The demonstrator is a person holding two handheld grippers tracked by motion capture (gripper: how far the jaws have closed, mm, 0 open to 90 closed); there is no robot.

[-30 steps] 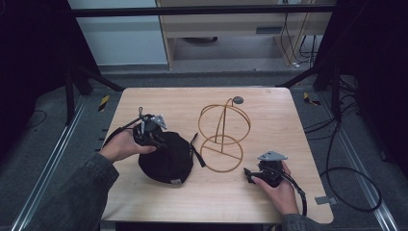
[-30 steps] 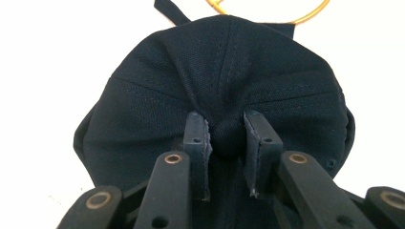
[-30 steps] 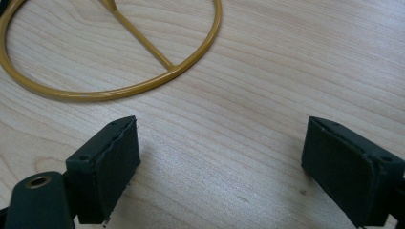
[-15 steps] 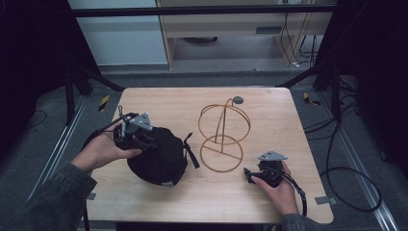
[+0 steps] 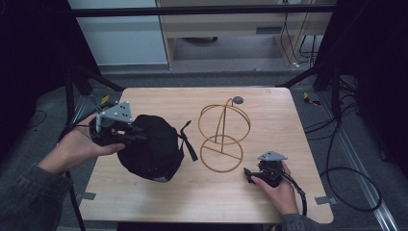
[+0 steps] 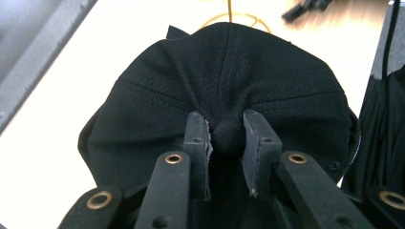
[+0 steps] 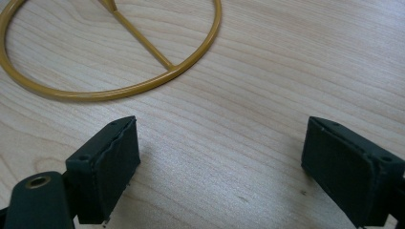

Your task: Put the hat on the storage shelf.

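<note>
A black cap (image 5: 156, 147) hangs over the left part of the wooden table (image 5: 288, 125), raised off the top. My left gripper (image 5: 137, 136) is shut on the cap, held in a hand at the table's left edge. In the left gripper view the two pads pinch the button on the cap's crown (image 6: 228, 136), and the cap (image 6: 229, 71) bulges beyond the left gripper (image 6: 227, 138). A gold wire stand (image 5: 223, 130) is upright at the table's middle. My right gripper (image 5: 248, 174) rests low at the front right, open with nothing between its jaws. In its own view the right gripper (image 7: 219, 171) faces the stand's base ring (image 7: 100, 95).
The cap's strap (image 5: 191, 147) dangles toward the stand. A small grey knob (image 5: 237, 100) sits by the top of the stand. Cables (image 5: 346, 168) lie on the floor right of the table. A cabinet stands behind the table's far edge.
The left hand has lifted the cap off the table and carried it up and to the left, gripper still shut on it. The right hand and stand have not moved.
</note>
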